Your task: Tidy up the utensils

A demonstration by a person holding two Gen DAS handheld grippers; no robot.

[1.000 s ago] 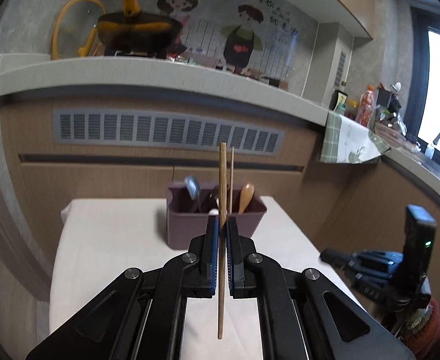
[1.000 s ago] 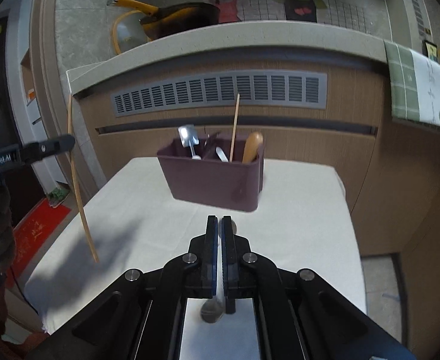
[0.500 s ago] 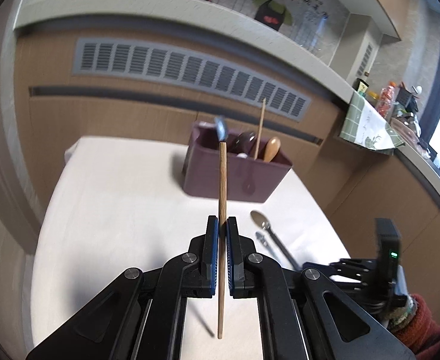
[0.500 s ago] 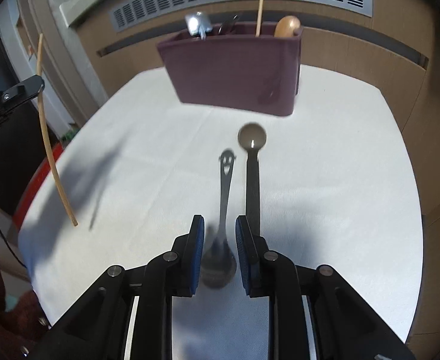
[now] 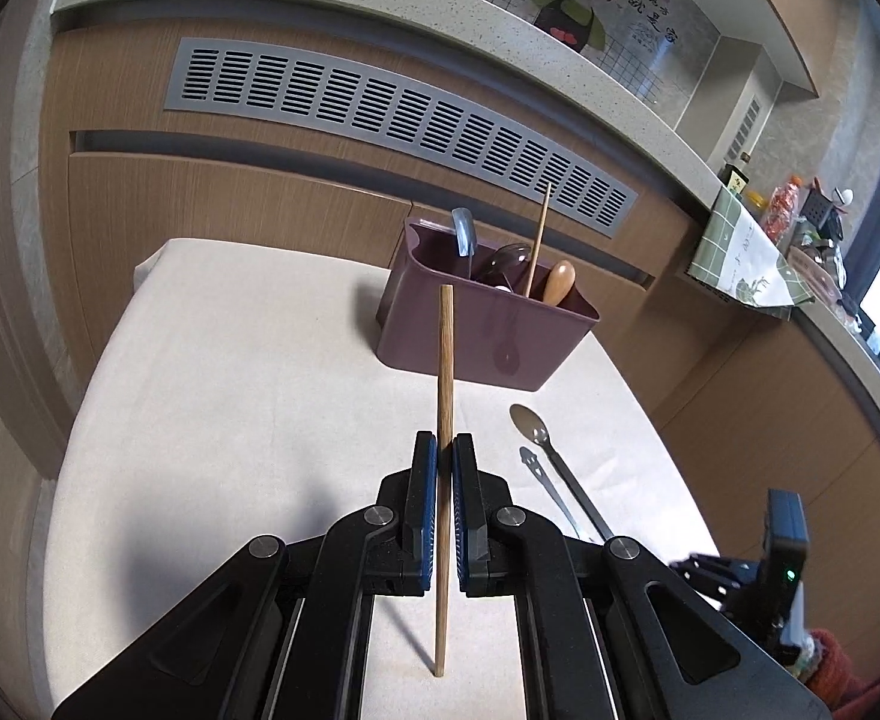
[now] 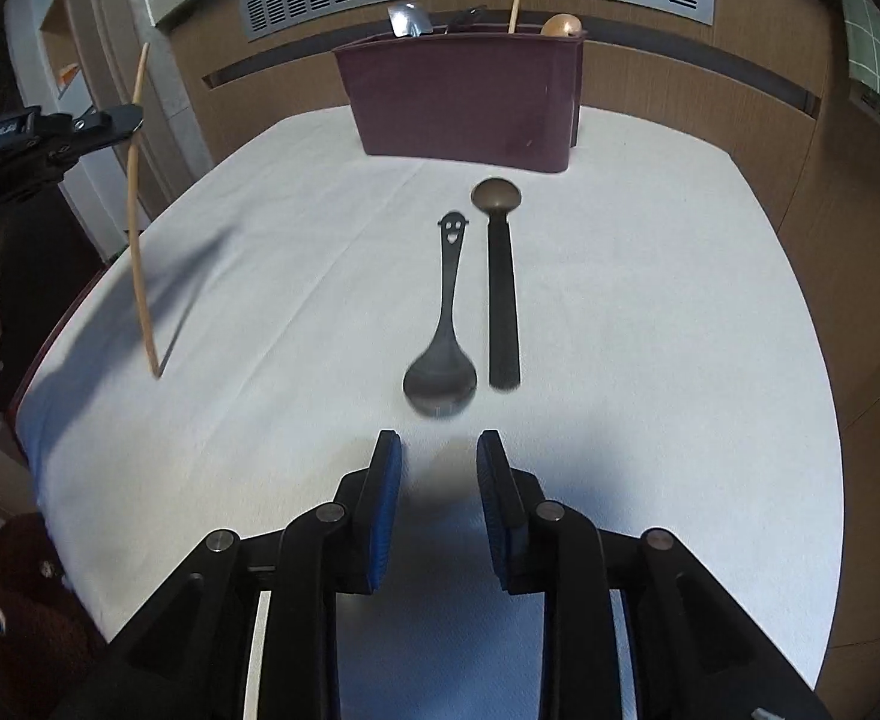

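the left gripper (image 5: pixel 445 468) is pinching 1 wooden chopstick (image 5: pixel 443 420) near its middle, holding it upright over the near left part of the white table (image 5: pixel 230 360), its lower tip just above the cloth or barely touching it; i cannot tell which. the right gripper (image 6: pixel 439 462) hangs with its jaws spread and nothing between them, just short of a dark spoon (image 6: pixel 445 336) lying bowl-near, with a second long-handled spoon (image 6: pixel 502 276) right beside it, almost parallel. the purple holder (image 5: pixel 488 324) sits at the far side, already carrying another chopstick (image 5: pixel 537 240) and a few spoons.

the risk i see on the left is the thin stick pivoting in that narrow pinch and swinging off line before it reaches the holder, or knocking the standing chopstick on the way in. on the right, the 2 spoons lie so close that closing down could catch both or nudge the second one away, and the flat bowl against the cloth may slip out of the pads.
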